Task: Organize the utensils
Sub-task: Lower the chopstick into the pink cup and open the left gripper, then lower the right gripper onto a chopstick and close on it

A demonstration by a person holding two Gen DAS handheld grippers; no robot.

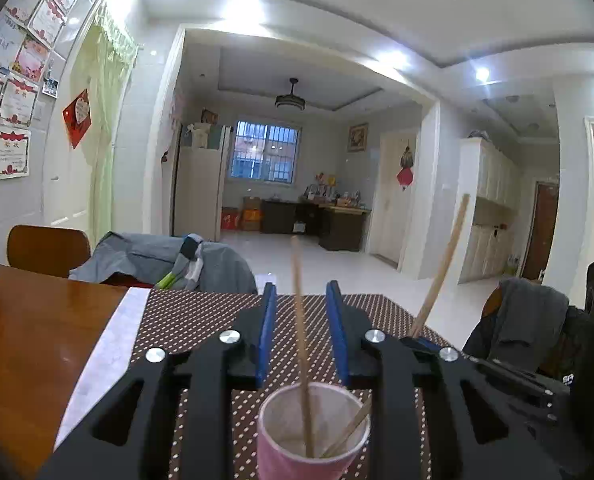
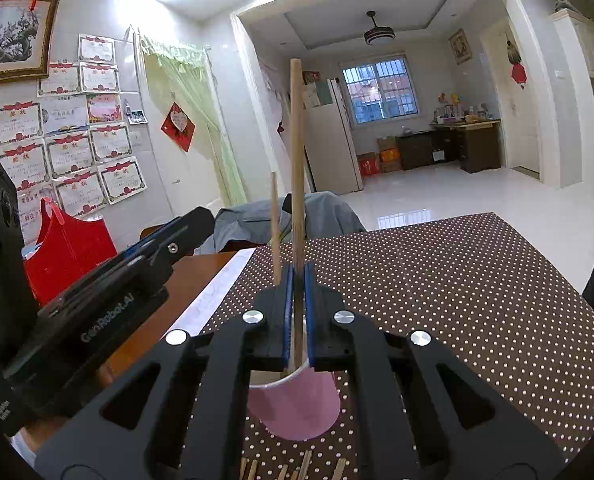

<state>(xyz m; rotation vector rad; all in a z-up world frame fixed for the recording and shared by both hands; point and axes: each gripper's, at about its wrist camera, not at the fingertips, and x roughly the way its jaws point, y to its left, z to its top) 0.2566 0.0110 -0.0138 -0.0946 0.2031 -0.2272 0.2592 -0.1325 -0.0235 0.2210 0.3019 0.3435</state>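
A pink paper cup [image 1: 311, 436] stands on the dotted brown placemat [image 1: 201, 320], just under my left gripper [image 1: 301, 292], which is open and empty above it. One wooden chopstick [image 1: 300, 332] stands in the cup. My right gripper [image 2: 297, 270] is shut on a second chopstick [image 2: 296, 152], held upright with its lower end inside the cup [image 2: 297, 404]. That chopstick also shows in the left wrist view [image 1: 441, 272], with the right gripper's body beside it. The first chopstick [image 2: 274, 224] stands just left of the held one.
Several more chopsticks [image 2: 297, 470] lie on the placemat [image 2: 437, 288] at the near edge. A red bag [image 2: 69, 248] stands on the wooden table [image 1: 33, 328] at left. Chairs draped with grey clothes [image 1: 157, 260] stand at the far side.
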